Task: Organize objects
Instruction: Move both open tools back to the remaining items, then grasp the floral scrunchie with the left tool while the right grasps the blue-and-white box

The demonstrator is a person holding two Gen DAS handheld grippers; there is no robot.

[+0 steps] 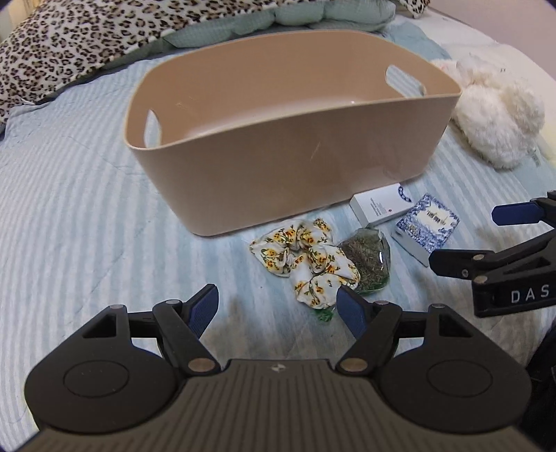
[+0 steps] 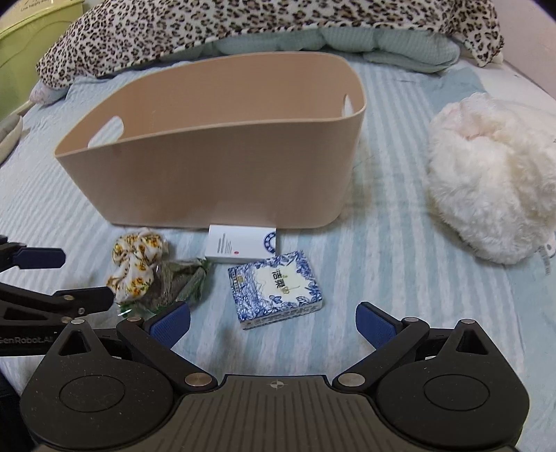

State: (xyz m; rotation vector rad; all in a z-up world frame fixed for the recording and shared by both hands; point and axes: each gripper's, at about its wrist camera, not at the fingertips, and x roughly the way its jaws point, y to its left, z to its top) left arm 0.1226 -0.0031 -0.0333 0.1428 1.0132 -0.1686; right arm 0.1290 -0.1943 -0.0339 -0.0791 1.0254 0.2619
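Observation:
A beige plastic bin [image 1: 278, 167] [image 2: 208, 180] stands on the striped bed, seemingly empty. In front of it lie a floral scrunchie [image 1: 309, 260] [image 2: 137, 266], a clear bag of green dried herbs [image 1: 368, 259] [image 2: 177, 281], a white card box [image 1: 380, 205] [image 2: 241, 245] and a blue-patterned box [image 1: 425, 227] [image 2: 276, 288]. My left gripper [image 1: 278, 307] is open and empty, just short of the scrunchie. My right gripper [image 2: 272, 323] is open and empty, just short of the blue-patterned box; it also shows in the left wrist view [image 1: 465, 236].
A white fluffy plush [image 1: 493, 114] [image 2: 493, 177] lies right of the bin. A leopard-print blanket [image 1: 69, 38] [image 2: 243, 24] and green quilt [image 2: 382, 45] are bunched behind it. The left gripper's fingers [image 2: 41, 259] show at the left edge of the right wrist view.

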